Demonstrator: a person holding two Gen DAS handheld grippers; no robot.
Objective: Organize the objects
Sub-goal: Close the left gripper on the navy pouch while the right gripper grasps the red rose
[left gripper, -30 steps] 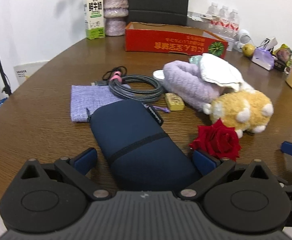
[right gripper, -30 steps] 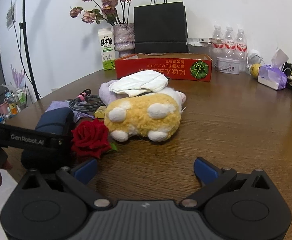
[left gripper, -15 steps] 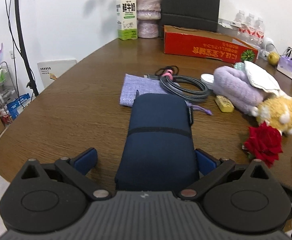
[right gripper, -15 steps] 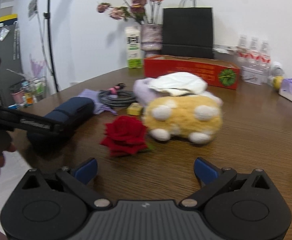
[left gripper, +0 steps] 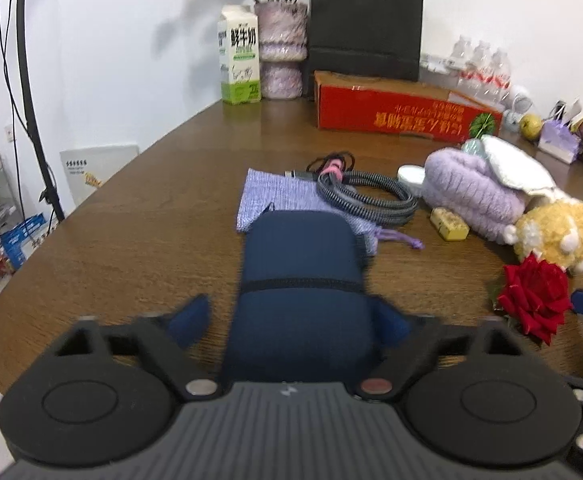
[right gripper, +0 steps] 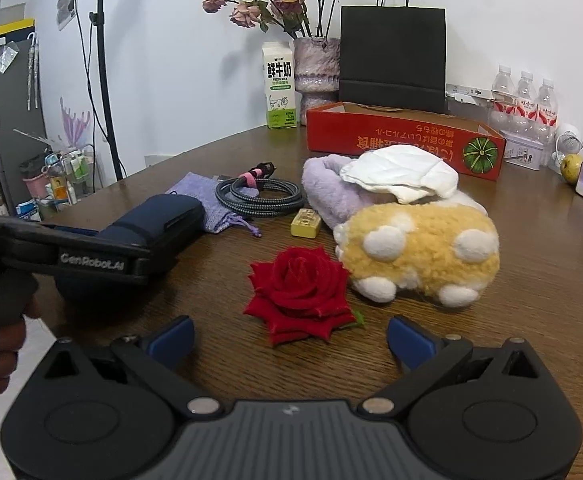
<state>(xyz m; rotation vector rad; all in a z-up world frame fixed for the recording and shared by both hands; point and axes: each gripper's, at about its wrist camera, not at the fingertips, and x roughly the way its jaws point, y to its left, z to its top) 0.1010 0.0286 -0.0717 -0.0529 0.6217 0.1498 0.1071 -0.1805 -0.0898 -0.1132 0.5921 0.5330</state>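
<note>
A dark navy zip case lies lengthwise between the open fingers of my left gripper; the right pad looks against its side, the left pad stands apart. The case also shows in the right wrist view, partly hidden by the left gripper. My right gripper is open and empty, just in front of a red rose. Behind lie a yellow plush slipper, a purple plush slipper, a white cloth, a coiled cable, a lilac pouch and a small yellow block.
A red cardboard box stands at the back, with a milk carton, a vase of dried roses, a black paper bag and water bottles. The round table's edge runs along the left.
My left gripper has swung round to line up with the navy case and its fingers have narrowed on it. My right gripper has moved to centre on the rose.
</note>
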